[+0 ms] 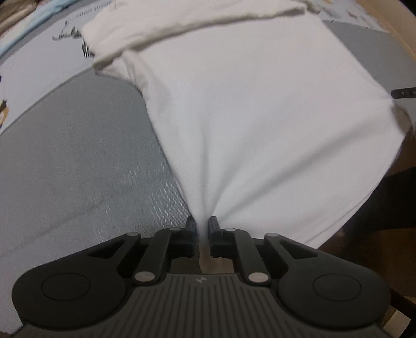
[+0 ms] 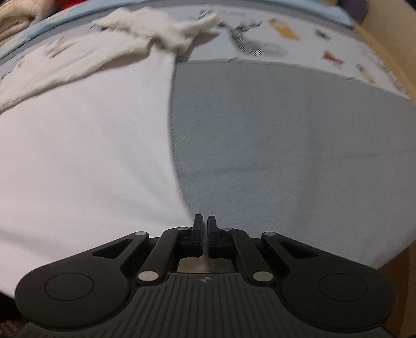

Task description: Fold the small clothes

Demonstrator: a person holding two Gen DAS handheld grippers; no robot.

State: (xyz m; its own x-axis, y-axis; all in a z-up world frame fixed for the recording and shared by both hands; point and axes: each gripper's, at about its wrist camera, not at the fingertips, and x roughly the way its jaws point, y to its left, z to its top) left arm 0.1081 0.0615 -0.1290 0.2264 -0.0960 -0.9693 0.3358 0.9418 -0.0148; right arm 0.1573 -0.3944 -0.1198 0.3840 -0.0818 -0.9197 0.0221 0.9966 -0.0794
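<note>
A white garment (image 1: 260, 109) lies spread on a grey mat (image 1: 78, 156), with its top part folded over in a cream band (image 1: 182, 20). My left gripper (image 1: 202, 223) is shut on a bunched pinch of the lower hem, and creases fan out from the fingers. In the right wrist view the same garment (image 2: 85, 145) fills the left half. Its right edge runs down to my right gripper (image 2: 205, 221), whose jaws stand together on that edge. The grey mat (image 2: 286, 145) lies to the right of it. A rumpled sleeve (image 2: 171, 28) lies at the back.
A pale printed sheet (image 2: 286, 33) with small pictures lies under the mat. More fabric is piled at the far left (image 2: 15, 18). A wooden edge (image 2: 397, 57) runs along the right side. A small black part (image 1: 404, 93) pokes in by the garment's right corner.
</note>
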